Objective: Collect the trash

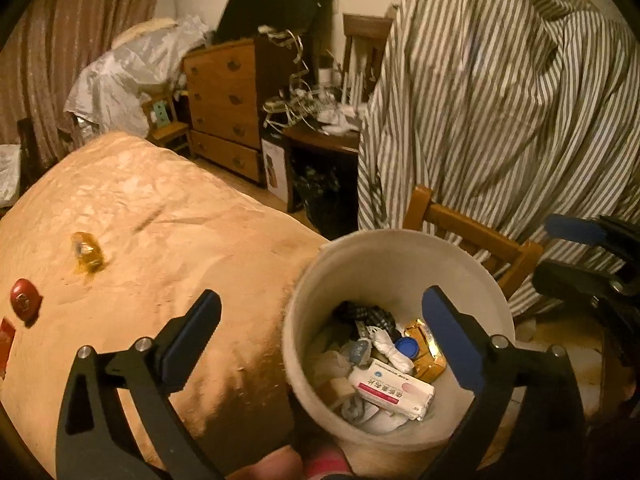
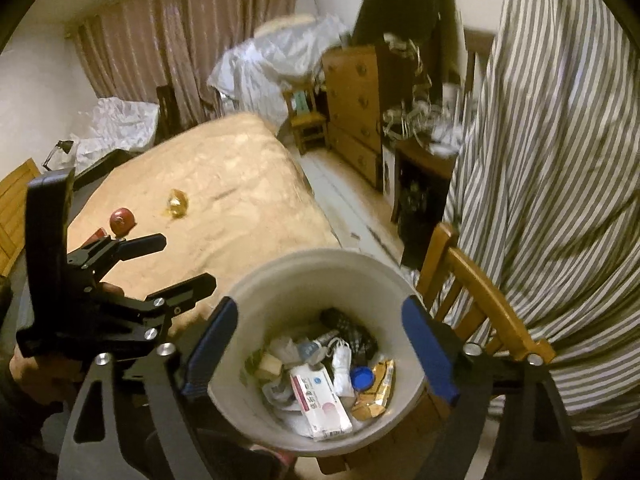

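Two grippers, both mine, held over one white waste bin (image 2: 320,276) beside the bed (image 1: 160,216). Left gripper (image 1: 320,320): jaws spread wide and released, one finger over the tan bedspread, the other over the bin's mouth, nothing between them. Right gripper (image 2: 320,332): jaws likewise parted, straddling the bin's rim on either side; whether the pads touch the wall I cannot tell. Bin contents, seen from above: a white and pink medicine box (image 2: 320,404), a blue bottle cap (image 2: 362,378), a gold foil wrapper (image 2: 378,388), a knotted white tissue (image 2: 342,364), a dark checked scrap of cloth (image 2: 352,332), and assorted paper and packets beneath. Trash on the bedspread, well apart from the bin: a crumpled amber cellophane wrapper (image 1: 86,250), a round red wrapped item (image 1: 25,296) beside it, and a red packet (image 1: 6,338) at the frame's edge. Surroundings: a wooden chair (image 1: 476,236) just behind the bin, draped with a grey-striped sheet (image 1: 500,92); a wooden chest of drawers (image 1: 226,108); brown curtains (image 1: 64,48); and a cluttered dark desk (image 1: 320,136).
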### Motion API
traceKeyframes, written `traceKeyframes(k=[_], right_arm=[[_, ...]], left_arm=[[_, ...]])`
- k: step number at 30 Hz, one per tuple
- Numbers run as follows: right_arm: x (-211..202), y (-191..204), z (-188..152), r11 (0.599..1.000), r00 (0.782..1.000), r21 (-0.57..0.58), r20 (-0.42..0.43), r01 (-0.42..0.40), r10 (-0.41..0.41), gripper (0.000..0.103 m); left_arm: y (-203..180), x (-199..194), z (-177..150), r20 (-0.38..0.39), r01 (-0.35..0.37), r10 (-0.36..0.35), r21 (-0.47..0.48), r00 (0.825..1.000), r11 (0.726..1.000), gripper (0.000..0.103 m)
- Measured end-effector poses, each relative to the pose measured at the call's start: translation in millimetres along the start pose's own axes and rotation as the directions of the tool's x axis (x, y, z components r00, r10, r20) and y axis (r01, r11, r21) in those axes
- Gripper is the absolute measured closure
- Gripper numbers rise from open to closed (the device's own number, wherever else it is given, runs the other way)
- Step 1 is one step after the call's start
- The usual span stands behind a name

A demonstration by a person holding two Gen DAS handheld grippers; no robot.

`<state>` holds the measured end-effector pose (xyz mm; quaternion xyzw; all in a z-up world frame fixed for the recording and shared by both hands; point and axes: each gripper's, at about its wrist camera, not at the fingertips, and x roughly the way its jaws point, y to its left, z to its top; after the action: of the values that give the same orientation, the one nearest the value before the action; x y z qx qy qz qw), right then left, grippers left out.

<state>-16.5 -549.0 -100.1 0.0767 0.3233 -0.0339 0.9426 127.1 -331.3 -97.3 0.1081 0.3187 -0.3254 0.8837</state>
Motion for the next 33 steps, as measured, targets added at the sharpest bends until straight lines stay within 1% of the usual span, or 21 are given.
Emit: traceKeyframes(k=[5,6,8,12,16,18,21,24,27,30,33], right_arm=[[-34.7,22.3,-10.2,0.998,0.995,-0.037,0.090,0.043,-0.039,0.010],[-45.0,28.8,-14.7,0.997,0.991,-0.046,0.119,0.067,-0.061,0.009],[-58.7,34.7,-22.9,0.995,0.985,-0.047,0.155,0.089,-0.080,0.008],[-90.0,49.3,-49.5,0.992,0.966,-0.027,0.234,0.124,-0.114,0.006],[-117.9,64.5,-80.1,0.988,0.946,-0.004,0.289,0.154,-0.146,0.005],[-131.7,73.0,-95.6,0.986,0.939,-0.003,0.306,0.168,-0.159,0.005],[-155.1,77.0,-115.9,0.984,0.930,0.018,0.324,0.177,-0.174,0.005],[-171.2,77.7,-128.4,0.983,0.928,0.036,0.323,0.183,-0.184,0.005],[-181.4,76.8,-138.0,0.982,0.935,0.046,0.301,0.181,-0.186,0.005],[-185.6,78.3,-146.0,0.984,0.944,0.049,0.277,0.171,-0.178,0.005],[-183.2,74.4,-145.7,0.986,0.951,0.057,0.258,0.160,-0.169,0.005]], left_arm=[[11.7,-33.2,-5.8,0.054,-0.020,0.022,-0.025,0.998,0.999,0.006],[13.7,-40.9,-7.5,0.068,-0.026,0.027,-0.026,0.997,0.999,0.006],[16.2,-53.8,-11.5,0.090,-0.035,0.038,-0.032,0.995,0.999,0.006],[16.6,-86.8,-27.0,0.155,-0.068,0.073,-0.040,0.985,0.997,0.006],[11.2,-116.7,-43.8,0.213,-0.069,0.075,-0.036,0.974,0.997,0.006],[6.4,-131.9,-52.9,0.232,-0.054,0.059,-0.029,0.971,0.998,0.006],[-1.3,-151.0,-63.1,0.247,-0.047,0.050,-0.017,0.968,0.999,0.006],[-7.5,-164.9,-69.9,0.254,-0.023,0.024,-0.008,0.967,1.000,0.006],[-13.4,-175.8,-74.8,0.256,-0.003,0.001,0.005,0.967,1.000,0.006],[-16.1,-181.3,-75.6,0.263,-0.005,0.001,0.014,0.965,1.000,0.006],[-14.9,-183.4,-77.4,0.258,0.002,-0.004,0.010,0.966,1.000,0.006]])
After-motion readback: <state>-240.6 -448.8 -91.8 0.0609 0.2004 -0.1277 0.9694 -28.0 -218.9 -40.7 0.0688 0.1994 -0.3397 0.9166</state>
